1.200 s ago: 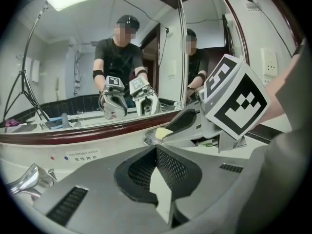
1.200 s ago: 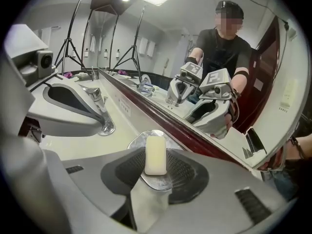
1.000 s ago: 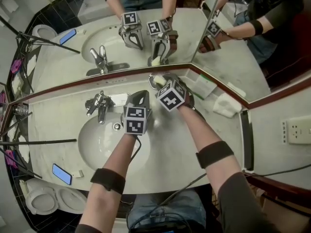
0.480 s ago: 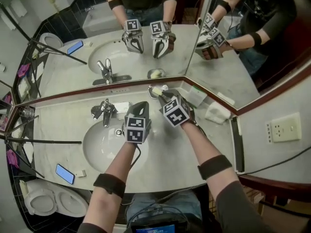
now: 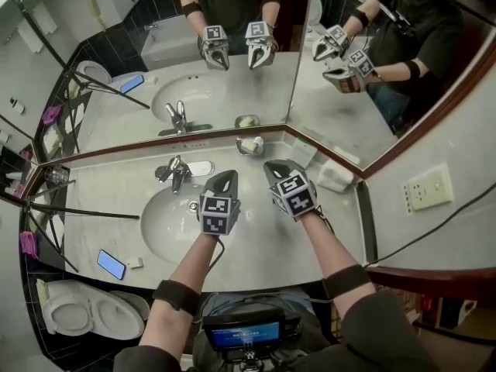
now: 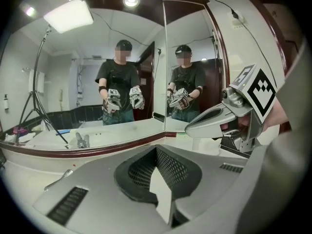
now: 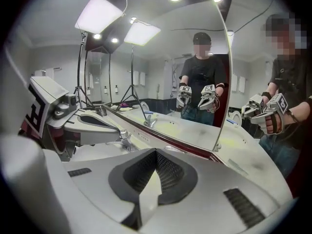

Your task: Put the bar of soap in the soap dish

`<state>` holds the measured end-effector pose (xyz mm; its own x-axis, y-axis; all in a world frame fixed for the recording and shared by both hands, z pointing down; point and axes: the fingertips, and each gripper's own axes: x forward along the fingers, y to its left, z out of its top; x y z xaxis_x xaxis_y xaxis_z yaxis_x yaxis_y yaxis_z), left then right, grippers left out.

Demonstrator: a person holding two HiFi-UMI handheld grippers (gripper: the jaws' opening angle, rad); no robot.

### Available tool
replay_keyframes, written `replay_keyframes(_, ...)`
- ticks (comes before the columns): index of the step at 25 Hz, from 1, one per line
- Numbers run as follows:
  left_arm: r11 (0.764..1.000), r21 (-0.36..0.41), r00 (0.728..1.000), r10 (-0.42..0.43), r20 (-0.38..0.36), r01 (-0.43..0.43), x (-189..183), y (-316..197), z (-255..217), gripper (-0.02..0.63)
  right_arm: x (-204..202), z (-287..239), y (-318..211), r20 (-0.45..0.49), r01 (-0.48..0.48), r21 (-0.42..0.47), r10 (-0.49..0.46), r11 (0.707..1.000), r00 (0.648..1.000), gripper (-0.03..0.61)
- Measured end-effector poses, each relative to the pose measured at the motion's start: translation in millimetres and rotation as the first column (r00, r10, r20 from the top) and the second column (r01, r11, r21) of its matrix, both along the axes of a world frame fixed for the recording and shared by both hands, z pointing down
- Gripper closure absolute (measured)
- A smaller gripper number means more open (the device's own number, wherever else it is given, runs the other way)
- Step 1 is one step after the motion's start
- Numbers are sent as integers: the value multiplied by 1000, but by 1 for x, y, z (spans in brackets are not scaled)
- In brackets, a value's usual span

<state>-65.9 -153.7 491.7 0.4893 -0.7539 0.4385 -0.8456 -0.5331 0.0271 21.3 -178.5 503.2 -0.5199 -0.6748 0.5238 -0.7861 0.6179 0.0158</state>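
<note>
Bar of soap (image 5: 248, 142) — lay in soap dish (image 5: 260, 149) on desk (image 5: 260, 250) | left gripper (image 5: 224, 177) pressed together, empty | right gripper (image 5: 276, 166) had just closed — nothing between its jaws

Left claw (image 5: 225, 177), just-closed right claw (image 5: 274, 166): both empty, jaws together

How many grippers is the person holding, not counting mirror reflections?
2: left gripper, shut, over the sink's edge; right gripper, jaws just closed on nothing, over the counter.
</note>
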Motion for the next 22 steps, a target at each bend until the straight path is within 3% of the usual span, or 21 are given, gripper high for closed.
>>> replay_keyframes(9,999,24,999,-20,-29,21,-7,45,-12,612,13,-11,64,112,-34,-12,35,999,993,560)
replay_keyframes(22,999,-19,996,-41,-73,40,-6,68,4,612,19,5,72,120,-43,-36,47,998,992,558)
